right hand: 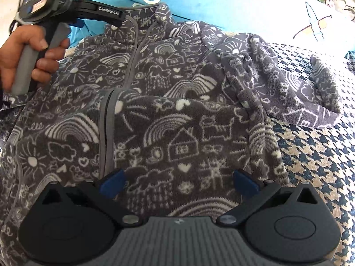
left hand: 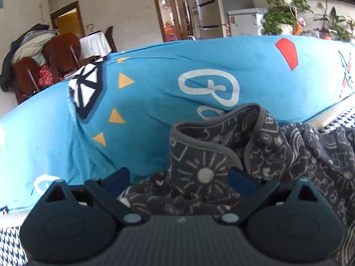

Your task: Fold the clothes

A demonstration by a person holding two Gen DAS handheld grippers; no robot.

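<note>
A dark grey fleece jacket (right hand: 177, 84) with white doodles of rainbows and houses lies spread on a houndstooth seat (right hand: 310, 166). Its zip runs up the middle and one sleeve (right hand: 299, 93) is bunched out to the right. My right gripper (right hand: 178, 181) hovers open over the lower front panel, holding nothing. In the right wrist view a hand (right hand: 26, 55) holds my left gripper (right hand: 117, 21) at the collar (right hand: 155, 11). In the left wrist view the left gripper (left hand: 180, 178) is open, with the raised collar (left hand: 206, 155) standing between its wide-apart fingers.
A blue printed cover (left hand: 155, 93) drapes the backrest right behind the jacket. Beyond it are wooden chairs (left hand: 60, 55) with piled clothes, a doorway, a fridge (left hand: 206, 6) and potted plants (left hand: 284, 6). Bare houndstooth seat shows right of the jacket.
</note>
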